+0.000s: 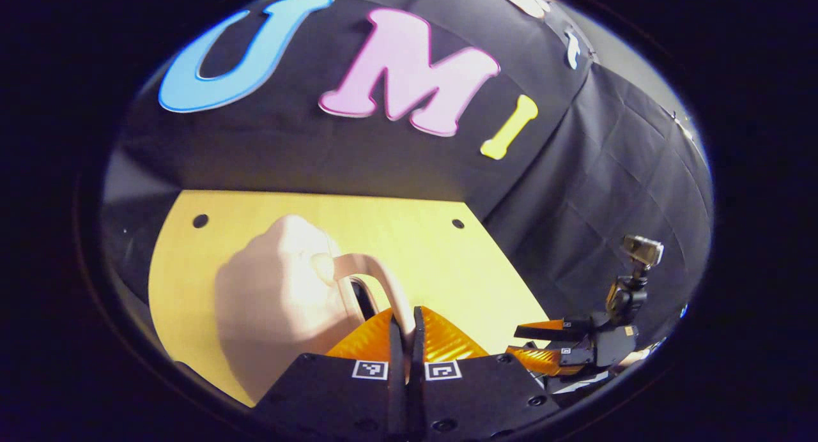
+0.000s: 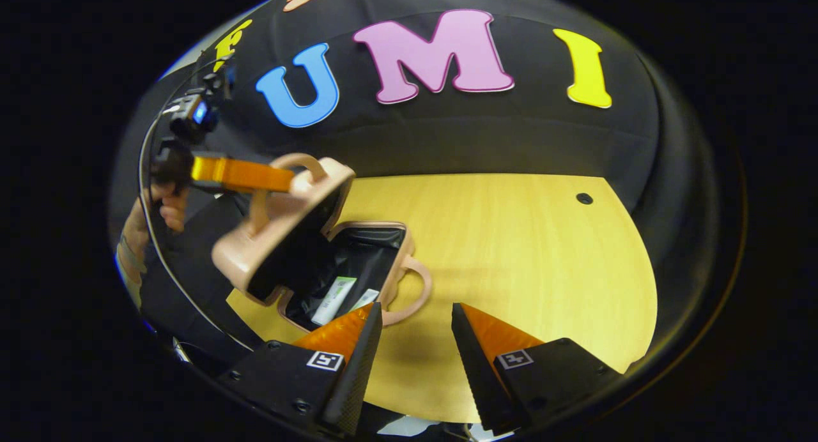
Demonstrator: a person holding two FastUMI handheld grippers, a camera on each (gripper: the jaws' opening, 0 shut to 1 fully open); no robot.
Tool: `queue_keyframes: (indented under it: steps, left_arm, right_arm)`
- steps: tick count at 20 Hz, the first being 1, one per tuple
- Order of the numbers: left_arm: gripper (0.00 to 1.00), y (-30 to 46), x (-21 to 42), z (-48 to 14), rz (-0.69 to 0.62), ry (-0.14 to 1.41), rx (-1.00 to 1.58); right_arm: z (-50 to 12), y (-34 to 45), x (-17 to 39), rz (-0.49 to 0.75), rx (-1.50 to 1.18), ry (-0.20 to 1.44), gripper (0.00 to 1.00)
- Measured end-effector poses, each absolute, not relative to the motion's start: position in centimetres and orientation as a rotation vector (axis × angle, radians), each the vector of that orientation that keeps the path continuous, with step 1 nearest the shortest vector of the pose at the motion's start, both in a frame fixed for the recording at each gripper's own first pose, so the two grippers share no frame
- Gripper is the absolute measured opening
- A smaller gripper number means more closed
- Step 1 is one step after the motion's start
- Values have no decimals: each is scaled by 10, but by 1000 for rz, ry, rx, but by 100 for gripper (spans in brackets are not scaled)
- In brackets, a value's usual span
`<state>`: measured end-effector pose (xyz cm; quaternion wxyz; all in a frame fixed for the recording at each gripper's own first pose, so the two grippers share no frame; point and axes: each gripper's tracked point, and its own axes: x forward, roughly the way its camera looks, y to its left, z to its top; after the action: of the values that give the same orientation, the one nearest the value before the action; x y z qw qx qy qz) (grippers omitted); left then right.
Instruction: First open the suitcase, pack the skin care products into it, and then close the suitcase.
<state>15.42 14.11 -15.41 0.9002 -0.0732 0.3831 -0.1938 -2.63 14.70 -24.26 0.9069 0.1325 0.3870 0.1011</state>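
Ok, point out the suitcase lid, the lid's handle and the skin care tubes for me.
suitcase lid (image 2: 255, 253), right gripper view, outer shell.
lid handle (image 1: 378, 273), left gripper view, its arch.
skin care tubes (image 2: 333, 299), right gripper view, the longer tube's body.

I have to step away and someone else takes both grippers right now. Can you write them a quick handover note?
Left gripper: shut on the lid handle, holding the suitcase lid half raised.
Right gripper: open, holding nothing, above the table just in front of the suitcase base.
Skin care products: tubes lying inside the base.
Done: suitcase opened, products in.
Left: lower the lid to close the suitcase, then release.
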Motion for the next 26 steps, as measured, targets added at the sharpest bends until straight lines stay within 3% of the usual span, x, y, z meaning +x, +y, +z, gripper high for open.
queue_keyframes:
  steps: [3,5,7,11,12,13,14,15,16,18,19,22,26]
  left_arm:
    - [7,114,157,-243,-378,978,-108]
    - [7,110,157,-265,-353,1066,-72]
    - [8,106,164,-254,-343,1045,15]
    - [20,103,162,-265,-242,1020,128]
    - [27,103,164,-252,-231,983,121]
    - [23,101,162,-234,-216,936,116]
    - [38,97,160,-212,-198,876,112]
    - [46,91,159,-185,-172,803,113]
    - [69,85,156,-157,-128,717,115]
    - [98,67,143,-88,-66,518,108]
    - [97,58,132,-50,-37,414,102]
    - [96,47,91,45,38,145,66]
    - [95,68,54,88,123,71,35]
  right_arm:
    - [-250,114,-41,159,273,809,71]
    - [-251,92,-52,125,268,809,71]
    - [-253,72,-60,102,261,809,71]
    - [-250,45,-69,102,256,786,72]
    - [-245,39,-69,109,241,767,72]
    - [-237,33,-69,119,229,745,71]
    - [-228,28,-67,133,216,716,72]
    - [-217,23,-66,153,199,683,76]
    - [-203,18,-63,170,174,643,80]
    - [-169,7,-54,195,117,534,93]
    - [-148,4,-47,203,95,472,97]
    - [-89,-11,-36,186,74,317,97]
    - [-33,-18,-23,125,78,149,97]
